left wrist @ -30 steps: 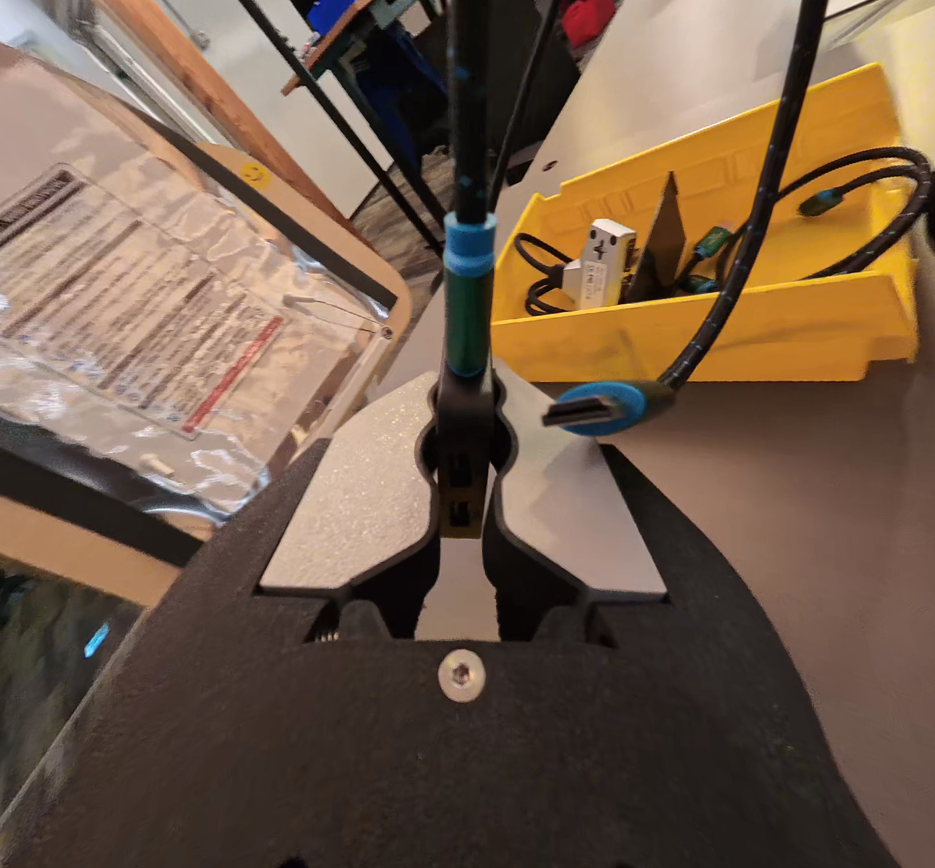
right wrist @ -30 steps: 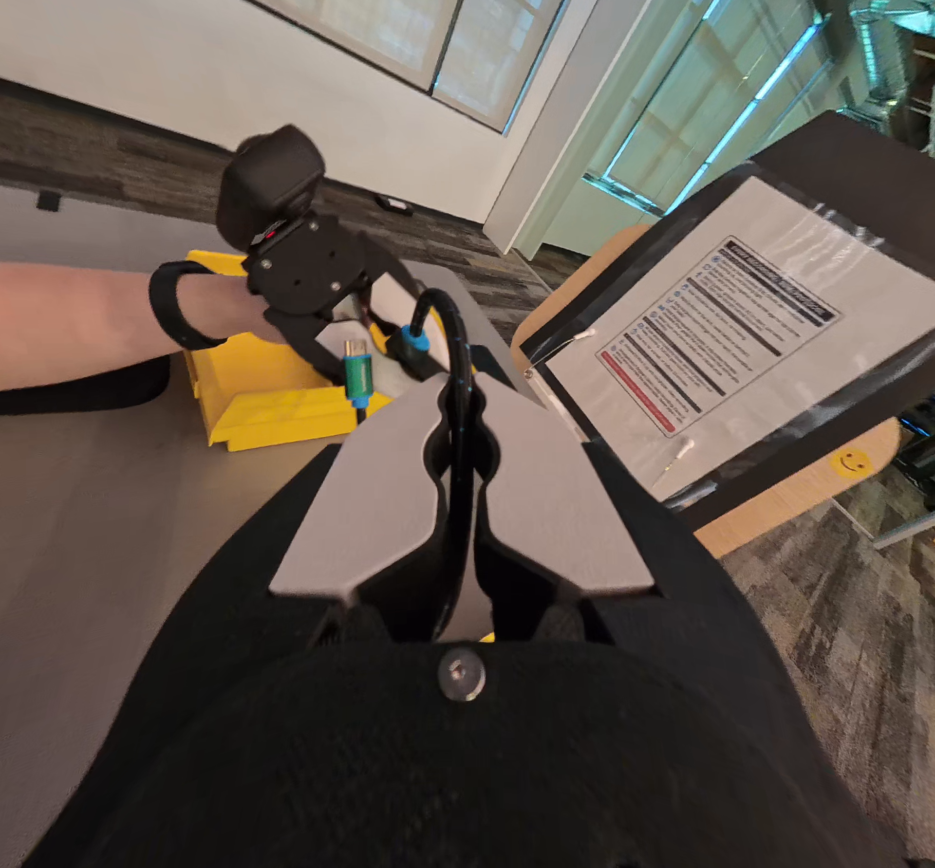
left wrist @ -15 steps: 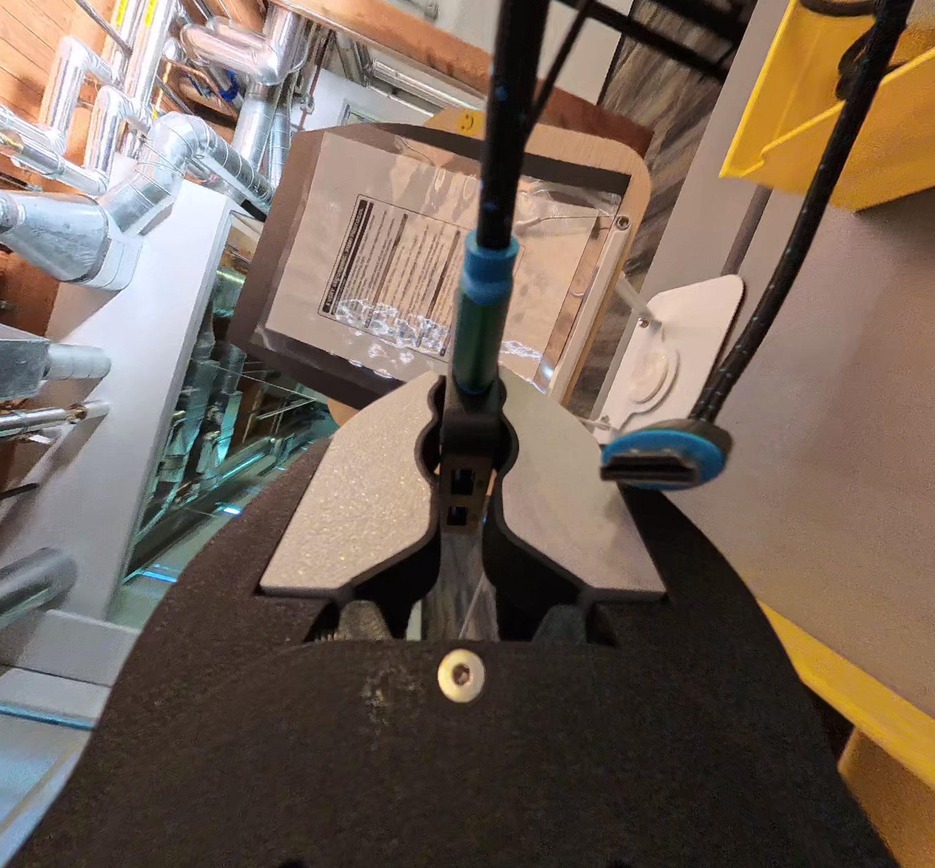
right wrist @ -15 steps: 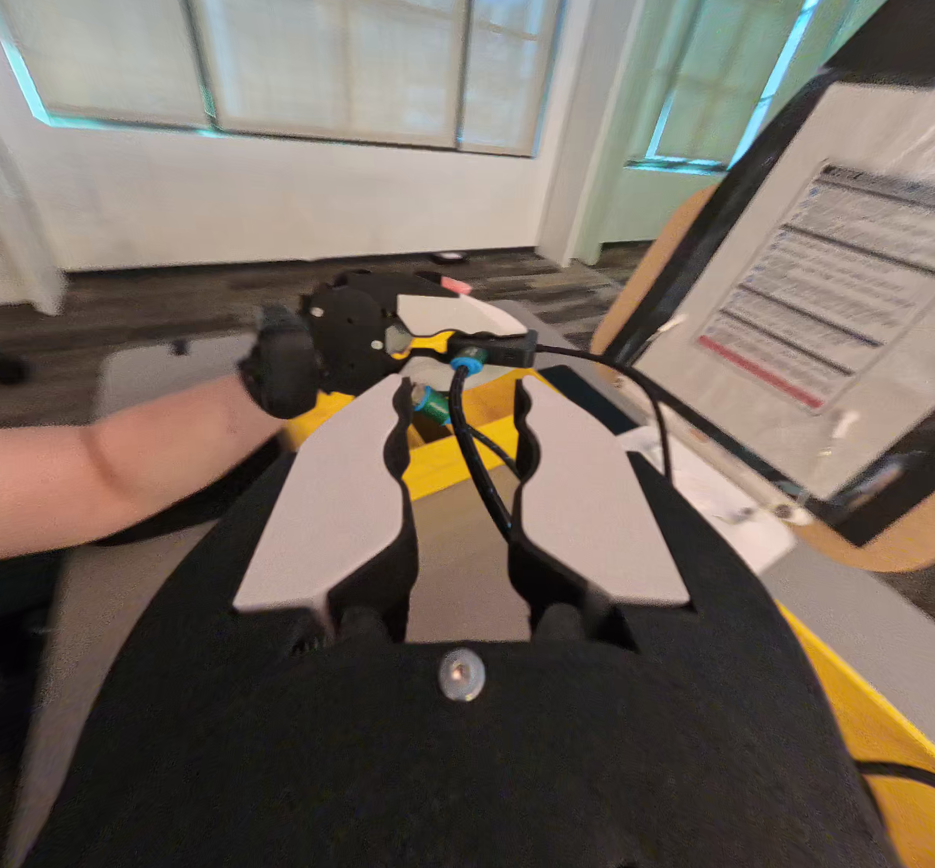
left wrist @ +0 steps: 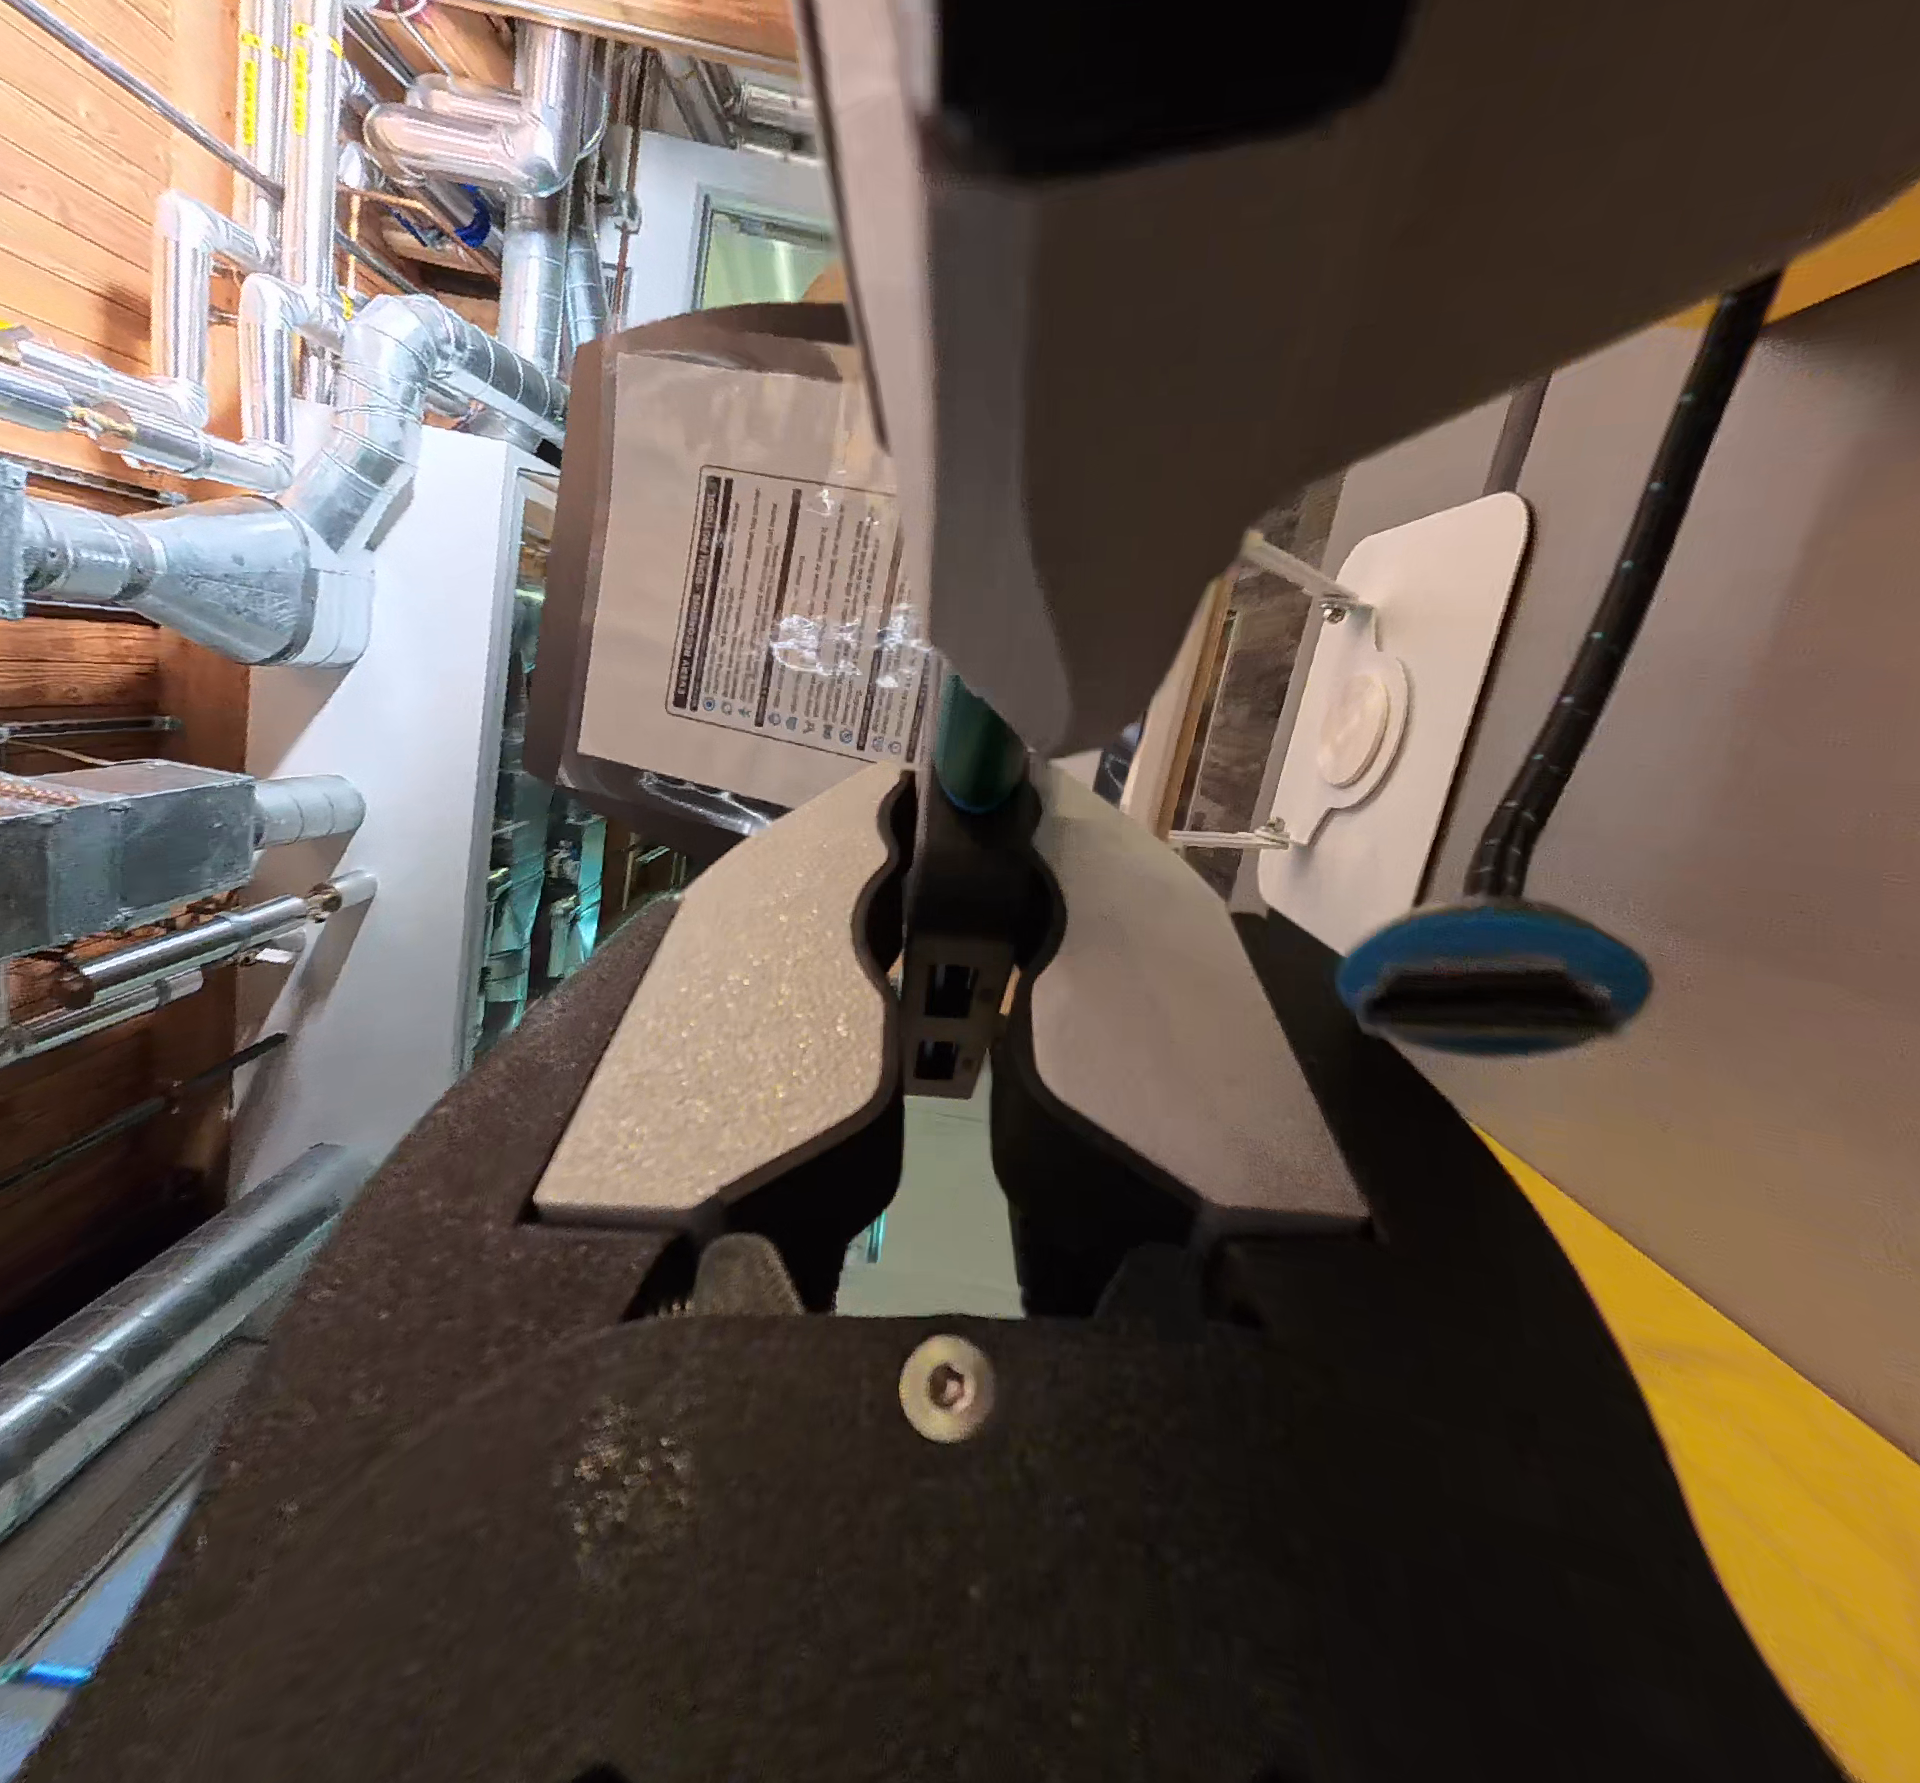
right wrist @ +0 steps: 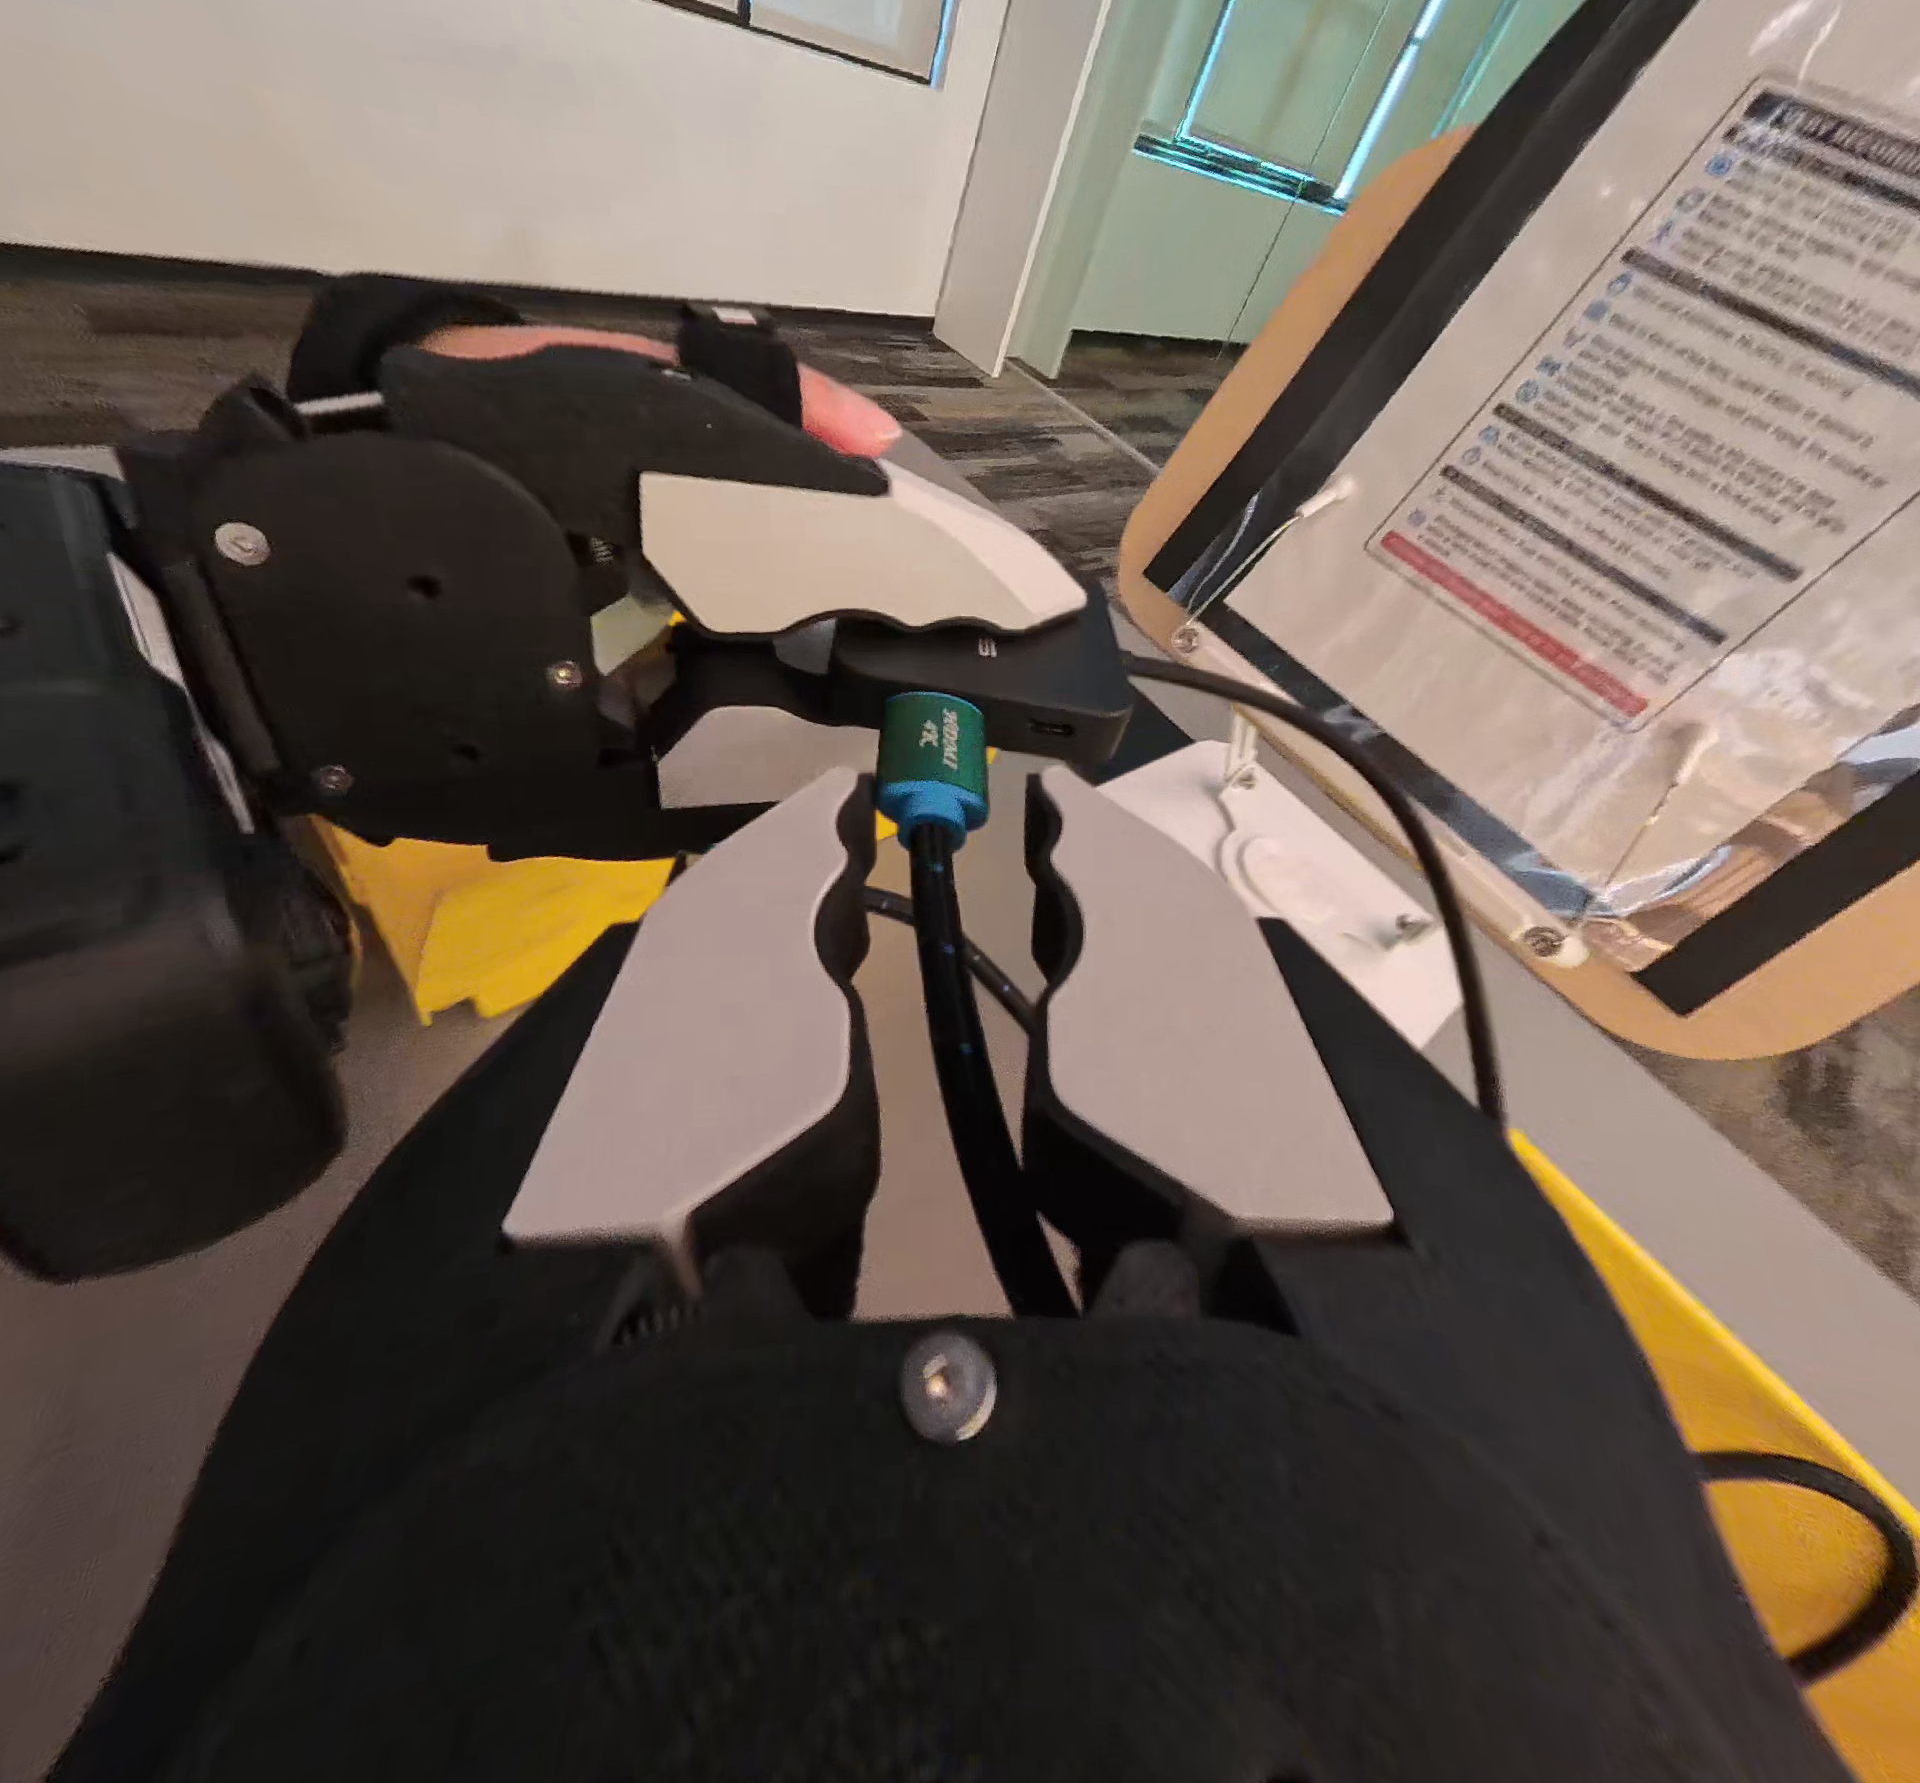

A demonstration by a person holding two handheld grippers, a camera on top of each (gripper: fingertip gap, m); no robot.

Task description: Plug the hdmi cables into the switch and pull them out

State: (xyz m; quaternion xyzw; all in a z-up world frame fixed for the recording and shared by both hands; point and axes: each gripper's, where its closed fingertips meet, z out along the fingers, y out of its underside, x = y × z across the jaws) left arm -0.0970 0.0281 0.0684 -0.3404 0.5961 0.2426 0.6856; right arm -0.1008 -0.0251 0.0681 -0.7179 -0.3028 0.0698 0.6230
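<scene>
Left gripper (left wrist: 951,912) pinches the black switch (right wrist: 997,684) above the tabletop (right wrist: 1621,1089). Green plug (right wrist: 932,741) seated in its port; right gripper (right wrist: 940,829), jaws spread, straddles the limp braided cable (right wrist: 961,1027). Grip the rigid plug shell, not the cable.

Bright daylight, fisheye edges, slight blur

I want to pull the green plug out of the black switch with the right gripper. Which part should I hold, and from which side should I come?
Hold the green plug by its metal shell, just above the blue collar, not by the braided cable. Come from the cable side, along the plug's axis: the open right gripper already straddles the cable there. Its flat sides face the fingers, while the left gripper clamps the switch.
</scene>
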